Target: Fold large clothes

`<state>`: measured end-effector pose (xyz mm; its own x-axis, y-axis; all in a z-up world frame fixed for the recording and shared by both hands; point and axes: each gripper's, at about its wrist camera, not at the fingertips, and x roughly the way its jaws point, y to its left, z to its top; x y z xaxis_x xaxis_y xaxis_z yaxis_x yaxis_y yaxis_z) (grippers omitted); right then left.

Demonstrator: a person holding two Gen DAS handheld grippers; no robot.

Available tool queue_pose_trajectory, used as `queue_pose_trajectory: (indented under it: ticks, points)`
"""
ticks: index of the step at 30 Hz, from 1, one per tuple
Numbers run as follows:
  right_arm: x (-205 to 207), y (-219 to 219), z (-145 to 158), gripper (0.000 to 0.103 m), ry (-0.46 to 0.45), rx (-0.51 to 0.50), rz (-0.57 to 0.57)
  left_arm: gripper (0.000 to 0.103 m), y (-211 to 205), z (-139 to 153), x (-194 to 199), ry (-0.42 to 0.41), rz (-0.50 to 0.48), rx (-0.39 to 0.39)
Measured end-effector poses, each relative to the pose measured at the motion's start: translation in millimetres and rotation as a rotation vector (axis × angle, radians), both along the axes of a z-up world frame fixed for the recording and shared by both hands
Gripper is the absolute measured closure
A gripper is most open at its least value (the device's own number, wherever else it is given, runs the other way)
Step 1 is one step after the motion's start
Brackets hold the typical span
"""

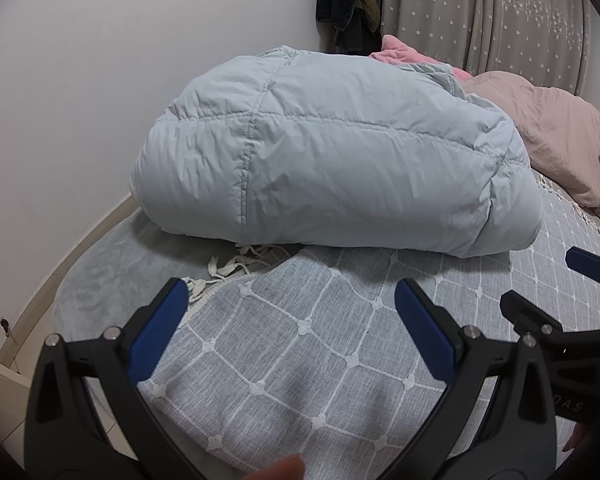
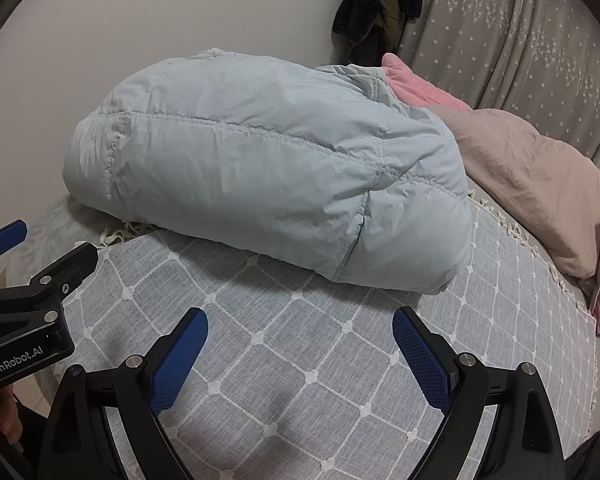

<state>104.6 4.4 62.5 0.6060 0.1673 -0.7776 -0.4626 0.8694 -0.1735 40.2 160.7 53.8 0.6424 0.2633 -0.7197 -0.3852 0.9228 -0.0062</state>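
— Jacket (image 1: 320, 152) sits bundled on the bed (image 1: 300, 360), near the wall, pink bedding (image 1: 556, 136) to its right.
— And the claws?
— Left claw (image 1: 292, 304) gapes wide, holding nothing; right claw (image 2: 300, 332) likewise, both short of the jacket.
— Folding finished?
— Looks folded already, I'd judge. Next, maybe press it flat or grip an edge to tidy.

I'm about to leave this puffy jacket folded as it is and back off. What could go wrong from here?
1. The light blue padded jacket bulges high; neither the left tool nor the right tool holds it, both open, so it may spring open.
2. It sits toward the far edge of the grey checked bedspread, over the tassel fringe, and could slide off it.
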Motion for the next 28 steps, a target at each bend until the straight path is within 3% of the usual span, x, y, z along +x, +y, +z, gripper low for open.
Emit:
queue_pose_trajectory:
  ticks: [23, 28]
  points:
    - [-1.2, 2.4, -0.8, 0.008, 0.003, 0.000, 0.011, 0.001, 0.7, 0.2, -1.1, 0.003, 0.011, -0.001]
    - [0.0, -0.1, -5.8, 0.008, 0.037, 0.036, 0.011, 0.001, -0.7, -0.1, -2.3, 0.004, -0.004, -0.004]
